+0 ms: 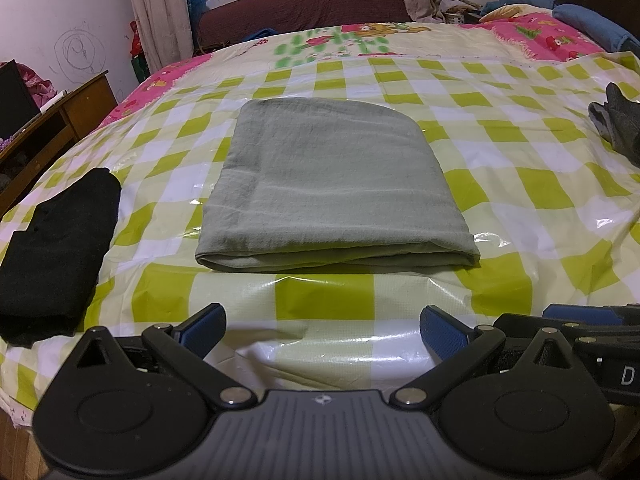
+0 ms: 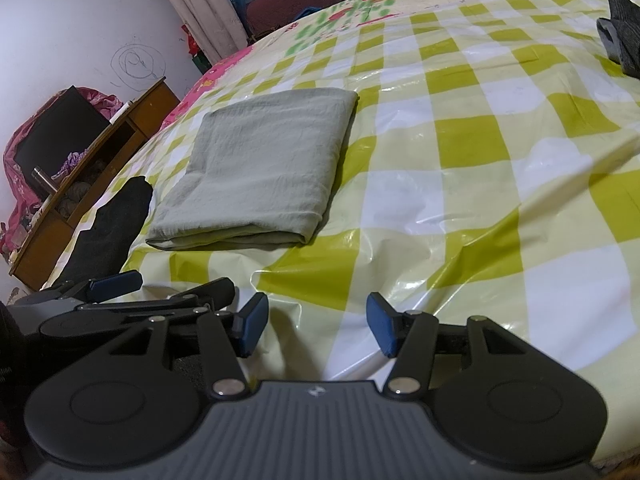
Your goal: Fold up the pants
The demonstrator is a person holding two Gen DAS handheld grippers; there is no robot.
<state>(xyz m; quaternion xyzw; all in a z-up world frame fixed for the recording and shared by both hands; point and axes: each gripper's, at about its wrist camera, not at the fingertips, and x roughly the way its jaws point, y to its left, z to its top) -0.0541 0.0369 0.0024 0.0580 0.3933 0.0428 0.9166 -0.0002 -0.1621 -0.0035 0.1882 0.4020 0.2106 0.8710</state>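
Through the left wrist camera I see my left gripper [image 1: 322,326] with its blue pads [image 1: 206,322] spread wide and nothing between them, hanging over the glossy green-and-white checked sheet [image 1: 532,196] that covers the bed. The sage-green pants [image 1: 328,184] lie straight ahead of it, folded into a neat flat rectangle with the thick folded edge facing me, apart from the pads. To the left of the pants, near the edge of the bed, sits a black folded garment [image 1: 56,256], and at the far right edge a dark grey garment [image 1: 620,120] lies on the sheet. Part of my right gripper shows at the lower right, just beside the left one. A wooden desk [image 1: 60,120] stands against the wall past the left side of the bed. Through the right wrist camera, my right gripper [image 2: 318,324] has its jaws partly apart, empty, with only bare sheet [image 2: 480,160] showing between the pads. The pants [image 2: 260,168] sit ahead and to the left of it, well clear of the fingertips. The black garment [image 2: 116,224] lies just left of them, the left gripper [image 2: 116,282] pokes in at the lower left, and the grey garment [image 2: 622,28] stays at the upper right.
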